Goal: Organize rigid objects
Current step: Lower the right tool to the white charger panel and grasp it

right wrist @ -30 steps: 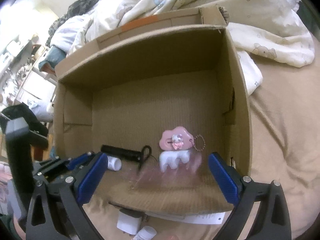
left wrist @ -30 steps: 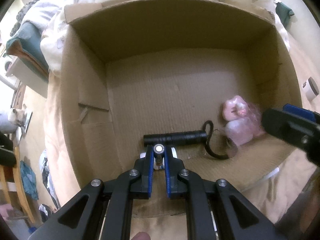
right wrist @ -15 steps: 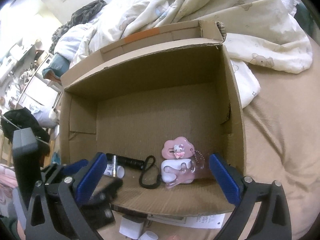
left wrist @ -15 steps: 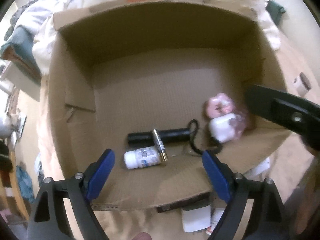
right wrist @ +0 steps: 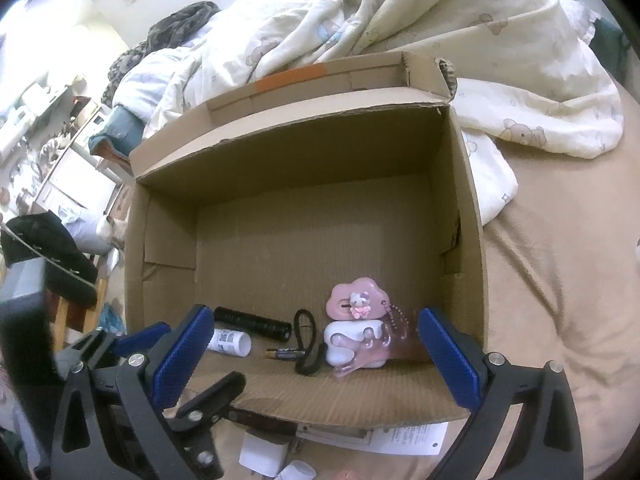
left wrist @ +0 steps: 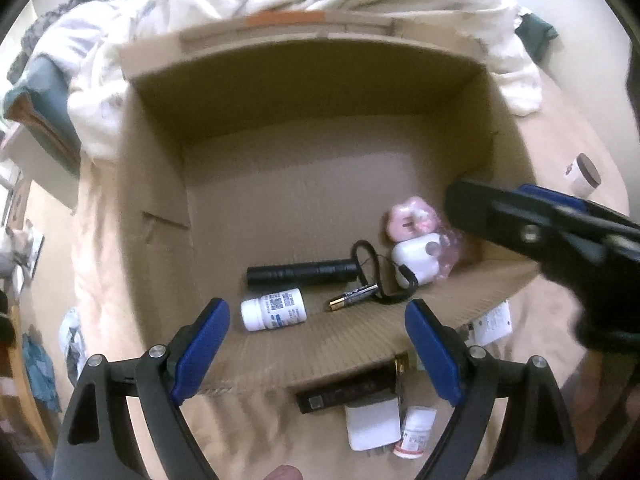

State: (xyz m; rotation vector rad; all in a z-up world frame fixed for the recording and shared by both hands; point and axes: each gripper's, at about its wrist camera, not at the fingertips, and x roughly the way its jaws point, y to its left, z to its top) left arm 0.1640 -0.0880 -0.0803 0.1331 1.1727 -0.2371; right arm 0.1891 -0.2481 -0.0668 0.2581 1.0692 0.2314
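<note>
1. Left wrist view: left hand-held gripper [left wrist: 318,344] hangs above the near wall of the open brown cardboard box [left wrist: 160,208], blue pads spread wide, nothing between them.
2. On the box floor, close to the near wall: white cylindrical pill bottle with printed label [left wrist: 274,309] lying on its side; black cylindrical flashlight [left wrist: 302,273] just behind it, its black cord loop [left wrist: 370,264] trailing toward the box's right wall.
3. Small black-and-gold battery [left wrist: 354,296] lies on the box floor between bottle and cord loop.
4. Pink cloud-shaped charm [left wrist: 408,224] and white-and-pink case [left wrist: 418,258] sit near the box's right wall. Right hand-held gripper [left wrist: 560,236] reaches over that wall, blurred.
5. Outside the near wall, on the tan bed sheet [left wrist: 248,432]: white square charger [left wrist: 372,424], a second small white bottle [left wrist: 416,430], a dark flat bar [left wrist: 344,394].
6. Right wrist view: right hand-held gripper [right wrist: 316,354] over the box's near wall [right wrist: 320,392], pads wide apart, empty; charm [right wrist: 356,302] and case [right wrist: 352,344] lie beyond it, untouched.
7. Cream bear-print duvet [right wrist: 440,40] is heaped behind the box.
</note>
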